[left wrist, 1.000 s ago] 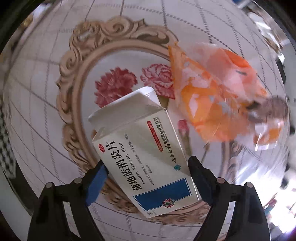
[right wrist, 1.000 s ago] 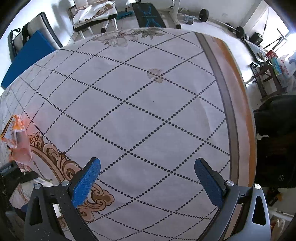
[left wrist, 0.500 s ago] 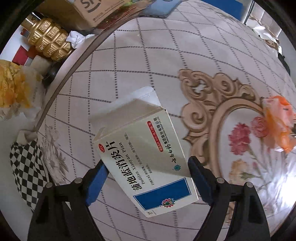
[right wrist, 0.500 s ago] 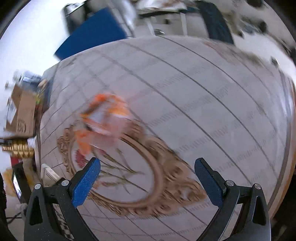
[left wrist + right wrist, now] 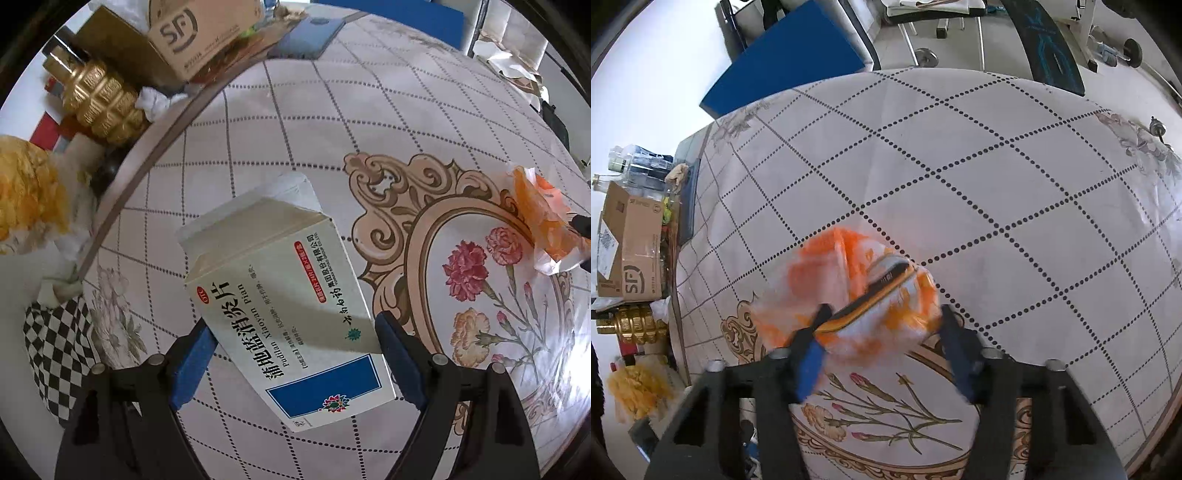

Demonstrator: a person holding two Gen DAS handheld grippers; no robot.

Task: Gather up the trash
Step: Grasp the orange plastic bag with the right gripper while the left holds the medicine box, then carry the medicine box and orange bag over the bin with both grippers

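Note:
My left gripper (image 5: 291,363) is shut on a white medicine box (image 5: 280,306) with Chinese print and a blue panel, held above the patterned tablecloth (image 5: 266,125). An orange and white crumpled wrapper (image 5: 543,221) lies at the right edge of the left wrist view. In the right wrist view that wrapper (image 5: 860,295) sits between the fingers of my right gripper (image 5: 886,347). The jaws have narrowed around it and the picture is blurred, so I cannot tell whether they grip it.
Beyond the table's left edge stand a cardboard box (image 5: 199,33), a gold bottle (image 5: 99,99), a yellow fluffy thing (image 5: 26,192) and a checkered cloth (image 5: 59,350). A blue mat (image 5: 790,59) and chairs are past the far edge.
My left gripper swung left with the box, away from the wrapper. My right gripper turned left, reached the wrapper and its jaws narrowed around it.

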